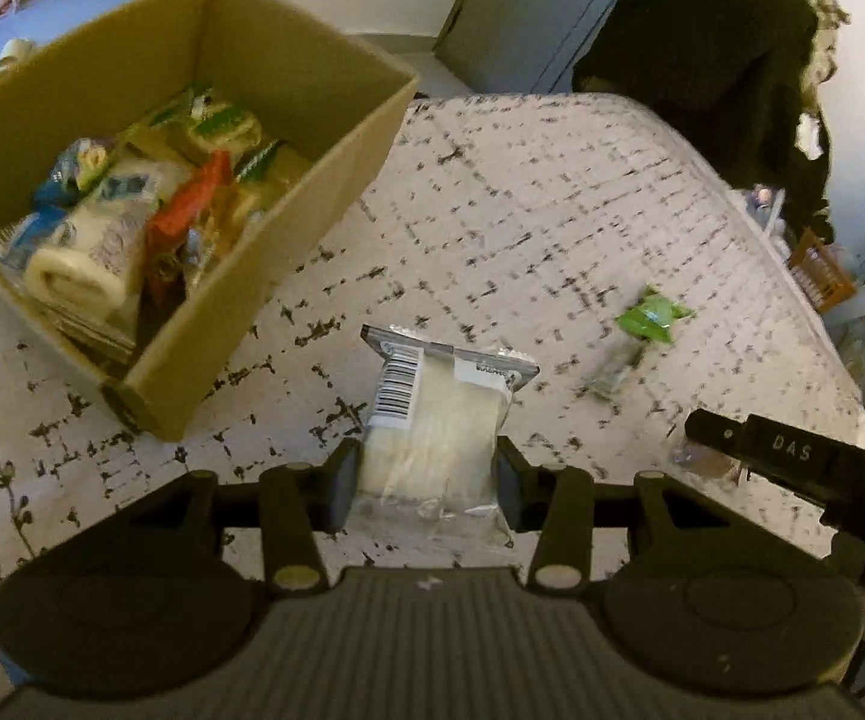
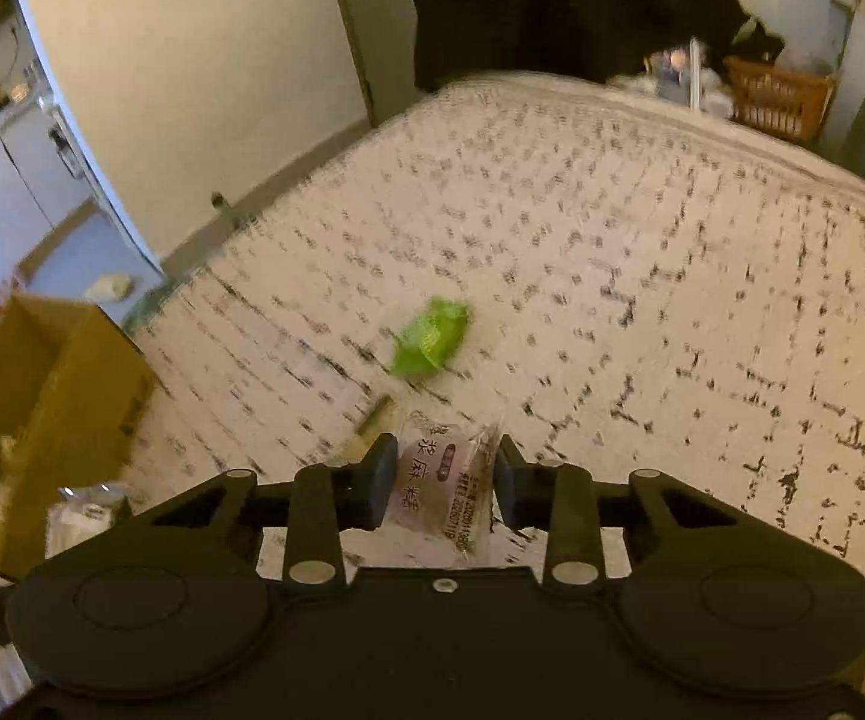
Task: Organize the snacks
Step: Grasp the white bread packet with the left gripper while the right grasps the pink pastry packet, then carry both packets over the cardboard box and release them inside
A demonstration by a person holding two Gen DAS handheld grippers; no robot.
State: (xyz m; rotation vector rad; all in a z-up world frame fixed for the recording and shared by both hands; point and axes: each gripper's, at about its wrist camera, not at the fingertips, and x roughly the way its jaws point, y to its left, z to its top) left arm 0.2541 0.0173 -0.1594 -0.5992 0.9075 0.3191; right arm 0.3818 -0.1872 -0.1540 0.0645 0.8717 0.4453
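I see dim, yellowish indoor light in both fisheye views, edges bowing hard toward black corners, the left view fairly sharp, the right smeared with motion blur from nine to twelve o'clock

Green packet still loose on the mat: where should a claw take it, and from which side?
Judging from its pose, grip the puffed green body of the green packet across its narrow width, coming down from above: it lies flat on the patterned mat with nothing close around it. Avoid the thin crinkled tail, which would likely slip.
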